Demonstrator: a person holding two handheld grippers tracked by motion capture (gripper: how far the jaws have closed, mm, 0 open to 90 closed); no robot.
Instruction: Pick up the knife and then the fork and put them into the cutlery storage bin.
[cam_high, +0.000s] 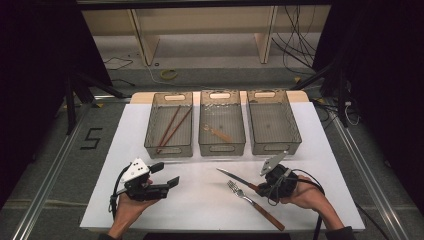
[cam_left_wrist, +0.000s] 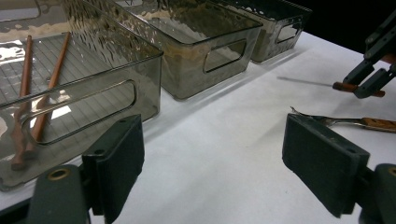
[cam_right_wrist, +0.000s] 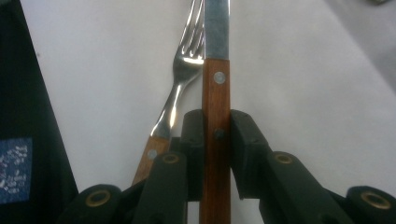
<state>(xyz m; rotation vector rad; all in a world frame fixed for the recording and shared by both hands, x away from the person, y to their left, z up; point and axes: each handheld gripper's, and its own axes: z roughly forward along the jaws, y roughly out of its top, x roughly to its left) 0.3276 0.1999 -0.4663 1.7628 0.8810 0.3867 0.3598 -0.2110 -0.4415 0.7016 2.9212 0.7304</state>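
Note:
A knife (cam_right_wrist: 216, 84) with a brown wooden handle is clamped between the jaws of my right gripper (cam_right_wrist: 216, 126), which is shut on the handle. In the high view the right gripper (cam_high: 257, 188) is at the front right, and the knife's blade (cam_high: 231, 176) points left and away. A fork (cam_high: 252, 201) with a wooden handle lies on the white sheet just beside and partly under the knife. My left gripper (cam_high: 166, 175) is held at the front left, open with nothing between its jaws (cam_left_wrist: 210, 144).
Three smoky clear bins stand in a row at the back of the white sheet (cam_high: 200, 210). The left bin (cam_high: 150, 125) holds two brown chopsticks (cam_high: 172, 127). A wooden-handled utensil (cam_high: 220, 133) lies in the middle bin (cam_high: 201, 125), and the right bin (cam_high: 295, 125) looks empty.

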